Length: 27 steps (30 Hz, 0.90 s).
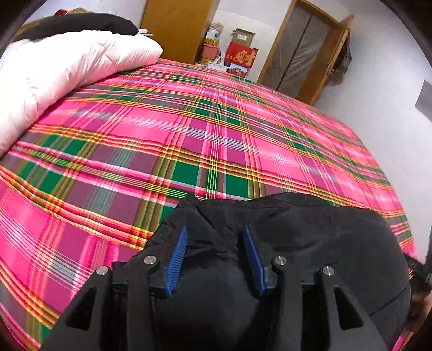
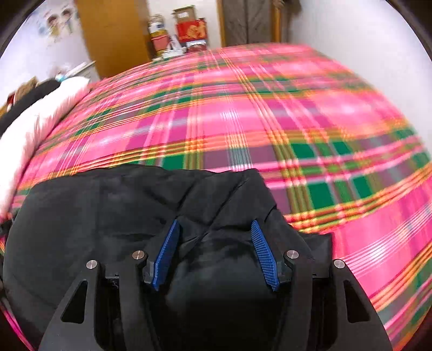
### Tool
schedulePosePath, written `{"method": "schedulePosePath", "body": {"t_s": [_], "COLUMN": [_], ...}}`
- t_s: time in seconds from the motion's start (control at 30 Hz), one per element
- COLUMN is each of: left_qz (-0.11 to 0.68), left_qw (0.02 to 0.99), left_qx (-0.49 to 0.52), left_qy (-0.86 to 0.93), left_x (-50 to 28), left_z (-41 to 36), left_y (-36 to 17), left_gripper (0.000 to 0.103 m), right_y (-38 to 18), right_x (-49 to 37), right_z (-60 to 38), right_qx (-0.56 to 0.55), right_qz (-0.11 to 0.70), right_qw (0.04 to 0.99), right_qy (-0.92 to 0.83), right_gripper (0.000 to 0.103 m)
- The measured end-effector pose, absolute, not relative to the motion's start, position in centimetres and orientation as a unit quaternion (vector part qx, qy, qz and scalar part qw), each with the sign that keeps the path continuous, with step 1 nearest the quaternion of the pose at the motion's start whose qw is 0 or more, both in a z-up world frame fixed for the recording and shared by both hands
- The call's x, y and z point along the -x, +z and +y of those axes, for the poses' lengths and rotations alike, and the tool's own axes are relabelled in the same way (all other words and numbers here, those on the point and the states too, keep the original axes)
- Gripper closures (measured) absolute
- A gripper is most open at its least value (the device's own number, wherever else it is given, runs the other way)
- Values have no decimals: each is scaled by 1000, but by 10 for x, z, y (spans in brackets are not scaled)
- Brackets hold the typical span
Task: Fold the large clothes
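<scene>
A black padded jacket [image 1: 310, 237] lies bunched at the near edge of a bed with a pink, green and yellow plaid sheet [image 1: 189, 129]. My left gripper [image 1: 214, 235] has thick jacket fabric bulging between its blue pads [image 1: 176, 256], jaws held apart by it. In the right wrist view the same jacket [image 2: 108, 210] fills the lower left over the plaid sheet [image 2: 324, 135]. My right gripper [image 2: 214, 229] grips a thick fold of it between its blue pads [image 2: 266, 256].
A pink-white quilt [image 1: 67, 73] with a dark garment [image 1: 81, 24] on top lies at the bed's far left. Past the bed stand red boxes [image 1: 240, 56], a wooden wardrobe [image 1: 175, 27] and a door [image 1: 305, 48]. The right wrist view is motion-blurred.
</scene>
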<state>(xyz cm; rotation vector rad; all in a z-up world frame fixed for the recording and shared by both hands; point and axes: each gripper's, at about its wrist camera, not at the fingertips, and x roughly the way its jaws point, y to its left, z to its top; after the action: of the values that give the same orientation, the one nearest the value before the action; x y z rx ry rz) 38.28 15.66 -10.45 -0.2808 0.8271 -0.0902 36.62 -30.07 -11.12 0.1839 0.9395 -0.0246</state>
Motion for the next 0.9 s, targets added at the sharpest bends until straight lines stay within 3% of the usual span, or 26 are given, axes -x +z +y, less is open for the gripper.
{"method": "schedulePosePath", "body": {"t_s": [0.9], "left_qz": [402], "left_qw": [910], "left_qx": [100], "left_qy": [-19], "left_x": [-382], "left_z": [144], "left_y": [-107], "left_gripper": [56], "right_y": [-121], "right_x": [-367], "right_z": [-300], "right_qx": [-84], "right_qz": [455], "right_qw": [886], "right_qy": [-21], "right_gripper": [48]}}
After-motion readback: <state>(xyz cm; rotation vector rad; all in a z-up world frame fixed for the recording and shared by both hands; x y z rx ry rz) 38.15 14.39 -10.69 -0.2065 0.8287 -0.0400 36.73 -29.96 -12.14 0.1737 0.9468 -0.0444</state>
